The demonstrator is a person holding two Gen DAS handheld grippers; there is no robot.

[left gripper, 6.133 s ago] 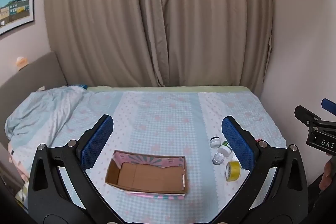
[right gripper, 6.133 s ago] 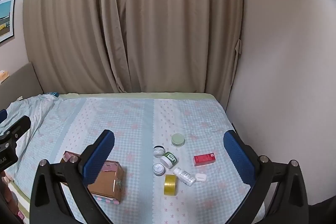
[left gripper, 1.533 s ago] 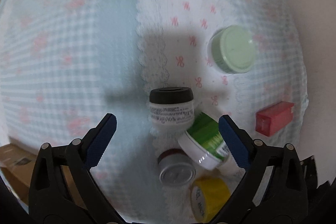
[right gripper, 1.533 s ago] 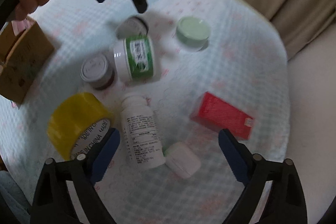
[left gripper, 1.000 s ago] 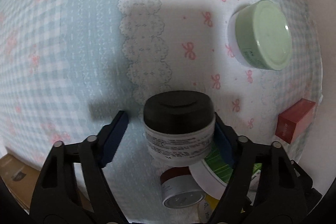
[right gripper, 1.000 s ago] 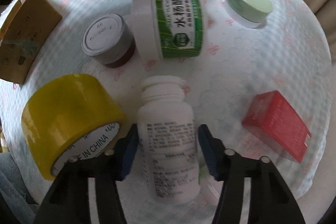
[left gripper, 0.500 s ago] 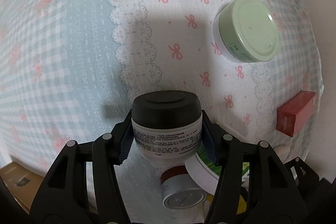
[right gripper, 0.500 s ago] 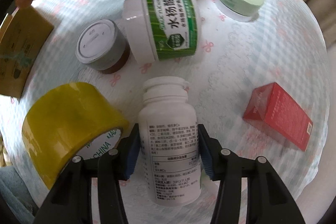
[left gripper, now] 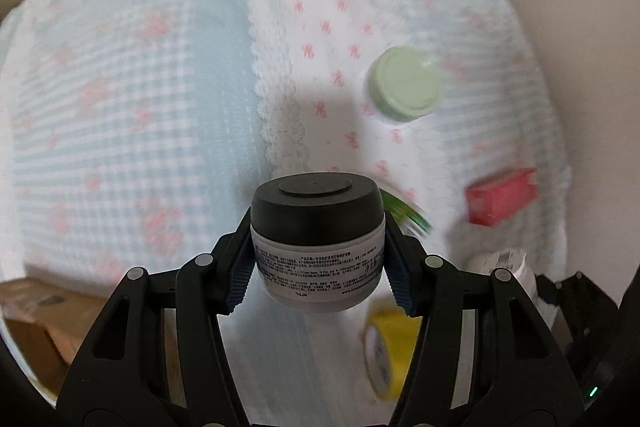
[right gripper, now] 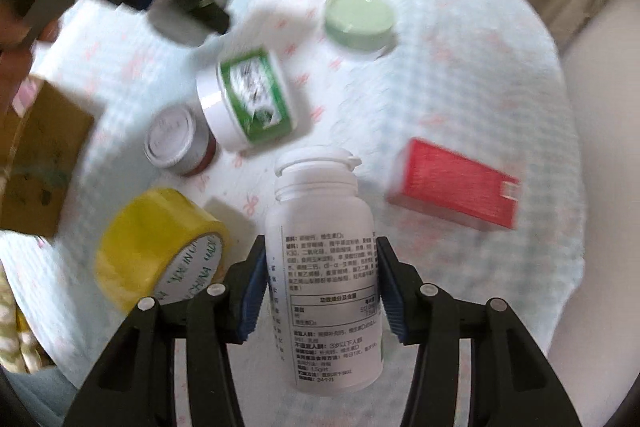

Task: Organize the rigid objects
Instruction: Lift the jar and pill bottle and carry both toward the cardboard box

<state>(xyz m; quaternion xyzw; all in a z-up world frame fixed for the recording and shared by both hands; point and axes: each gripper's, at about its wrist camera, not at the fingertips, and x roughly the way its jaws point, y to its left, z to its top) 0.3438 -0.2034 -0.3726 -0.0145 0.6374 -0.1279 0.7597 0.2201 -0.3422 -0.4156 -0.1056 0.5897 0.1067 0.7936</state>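
Even soft light, strong motion blur on background, fisheye warp at edges.

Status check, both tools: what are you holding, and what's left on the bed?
Left tool shut on black-lidded jar. Right tool shut on white bottle. Green jar, yellow tape, red box on bed. Cardboard box unblocked.

The left tongs (left gripper: pixel 318 269) are clamped on a black-lidded jar (left gripper: pixel 318 239), blue pads pressed to its sides. The right tongs (right gripper: pixel 320 283) grip a white bottle (right gripper: pixel 322 267) the same way. Both point down toward the bed, the left ones nearer its far edge.
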